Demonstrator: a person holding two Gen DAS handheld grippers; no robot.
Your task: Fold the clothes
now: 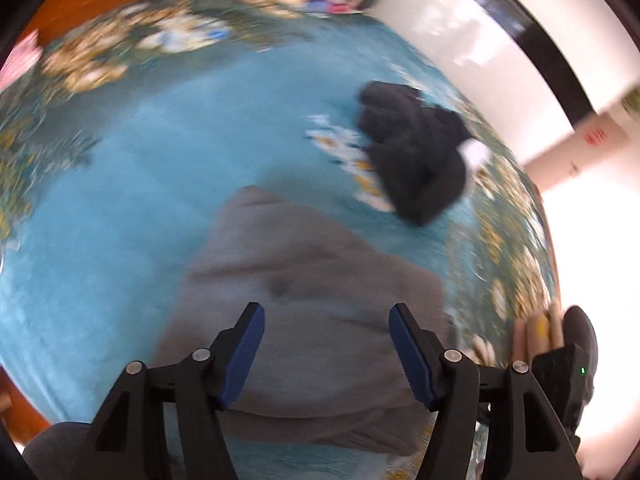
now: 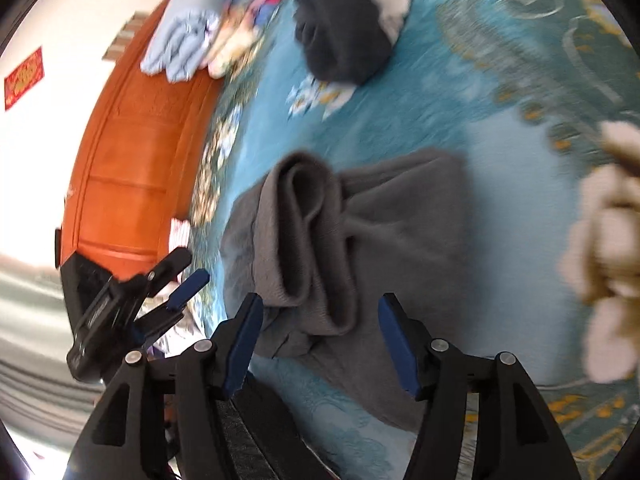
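Note:
A grey garment (image 1: 304, 312) lies partly folded on the teal bedspread (image 1: 120, 200). My left gripper (image 1: 326, 332) hovers over its near part, jaws wide and open, with no cloth pinched between the blue pads. In the right wrist view the same grey garment (image 2: 360, 232) shows a rolled fold along its left side. My right gripper (image 2: 320, 328) stands open astride the near end of that roll, its pads apart from the cloth. The left gripper (image 2: 186, 276) appears at the garment's left edge, open.
A black garment with a white part (image 1: 416, 152) (image 2: 344, 40) lies further back on the bed. Folded light blue clothes (image 2: 180, 48) rest by the orange wooden board (image 2: 136, 152). A beige fluffy thing (image 2: 608, 248) sits at the right. A person's hand (image 1: 536, 332) shows at the left view's right edge.

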